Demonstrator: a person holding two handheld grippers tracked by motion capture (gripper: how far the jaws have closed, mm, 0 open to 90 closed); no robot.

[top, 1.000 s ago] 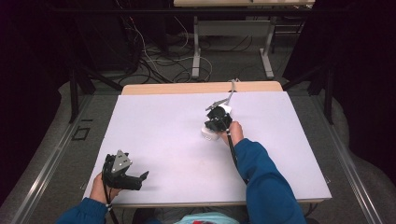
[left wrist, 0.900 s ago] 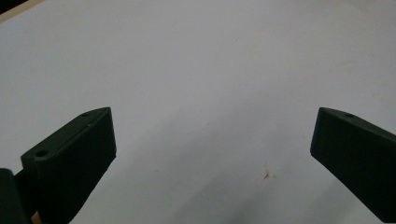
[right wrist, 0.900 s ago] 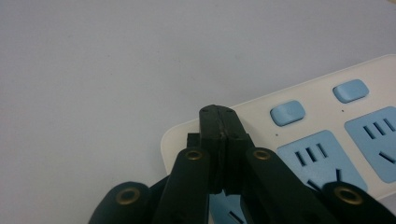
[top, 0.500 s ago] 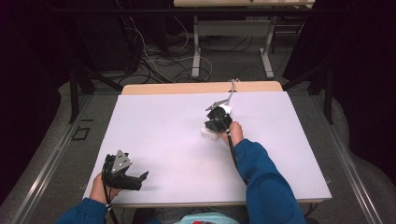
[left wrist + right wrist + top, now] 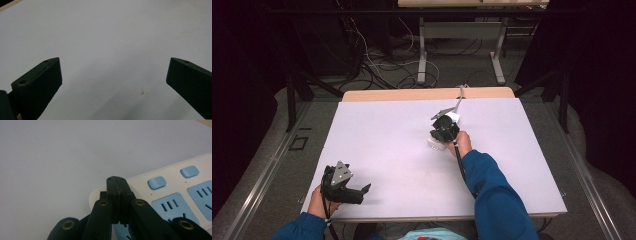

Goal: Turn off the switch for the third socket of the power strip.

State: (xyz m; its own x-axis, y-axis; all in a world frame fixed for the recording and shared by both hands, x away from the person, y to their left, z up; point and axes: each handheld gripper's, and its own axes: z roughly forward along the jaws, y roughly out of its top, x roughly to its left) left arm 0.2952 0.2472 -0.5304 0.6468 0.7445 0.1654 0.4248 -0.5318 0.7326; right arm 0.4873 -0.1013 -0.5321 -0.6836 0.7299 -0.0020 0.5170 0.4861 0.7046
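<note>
Power strip sits on the white table, toward the far right of centre, white body with pale blue sockets and two pale blue buttons along one edge. In the high view it's mostly hidden under my right gripper, just a white corner poking out on the near side

My right gripper hangs over the strip near its rounded corner, jaws pressed flat together, nothing between them. Tips are above the white casing close to the nearer button; can't tell whether they touch the surface. A grey cable runs from there to the far edge of the table

My left gripper is well apart from all that, at the near left corner of the table, held low in my left hand. Its jaws stand wide apart in the left gripper view, bare white tabletop between them, a small brown mark on the surface close to the right-hand jaw

Blue sleeves on both arms
</note>
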